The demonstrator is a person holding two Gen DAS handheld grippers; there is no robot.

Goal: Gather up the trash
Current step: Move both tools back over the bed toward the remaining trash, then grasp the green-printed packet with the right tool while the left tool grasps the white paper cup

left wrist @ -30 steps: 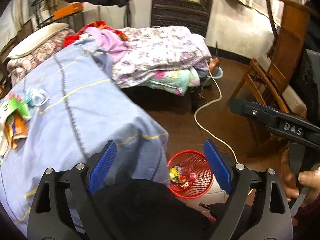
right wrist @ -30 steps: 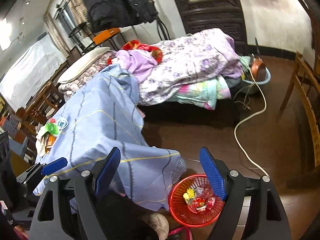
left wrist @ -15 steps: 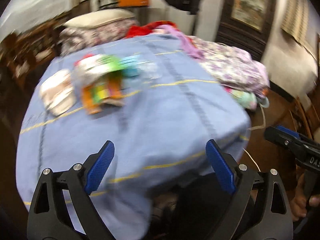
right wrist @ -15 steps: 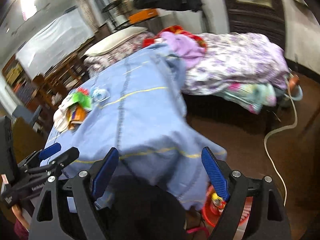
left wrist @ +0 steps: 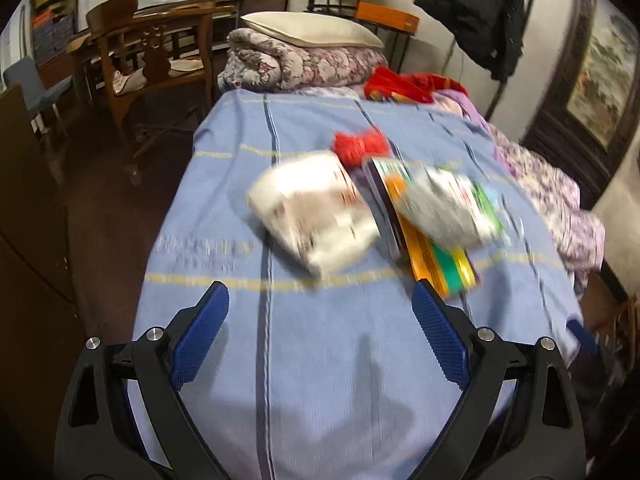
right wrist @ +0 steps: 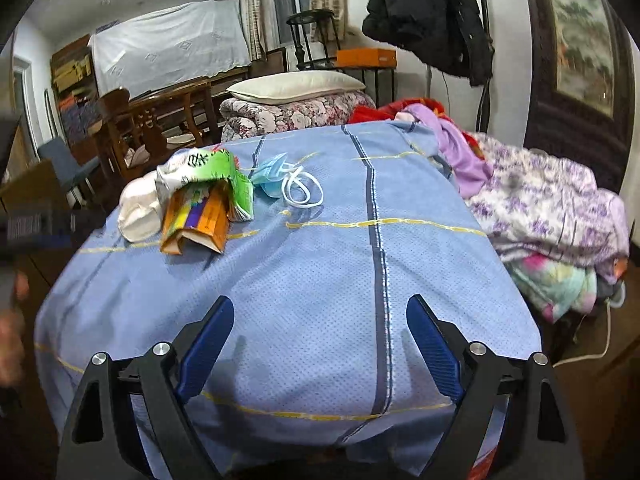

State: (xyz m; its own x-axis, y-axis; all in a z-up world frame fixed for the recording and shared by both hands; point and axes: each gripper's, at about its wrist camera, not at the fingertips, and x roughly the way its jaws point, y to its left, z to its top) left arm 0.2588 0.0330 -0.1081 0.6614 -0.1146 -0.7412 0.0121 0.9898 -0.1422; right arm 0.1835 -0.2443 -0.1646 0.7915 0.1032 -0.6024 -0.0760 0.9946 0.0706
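Observation:
A blue cloth-covered table carries a heap of trash. In the left wrist view, blurred, I see a white packet, a red wrapper, an orange and green carton and a silver-green bag on top of it. My left gripper hovers open just short of the packet, holding nothing. The right wrist view shows the same packet, bag and carton, plus a blue face mask. My right gripper is well back from them, its jaws opening with nothing between them.
A wooden chair and a dark cabinet stand left of the table. Folded quilts with a pillow lie behind it, floral bedding to the right. A black coat hangs at the back. A hand shows at the left edge.
Both views swung from the floor and the red basket up onto the tabletop. The basket has left view, and the trash heap now lies ahead of both grippers.

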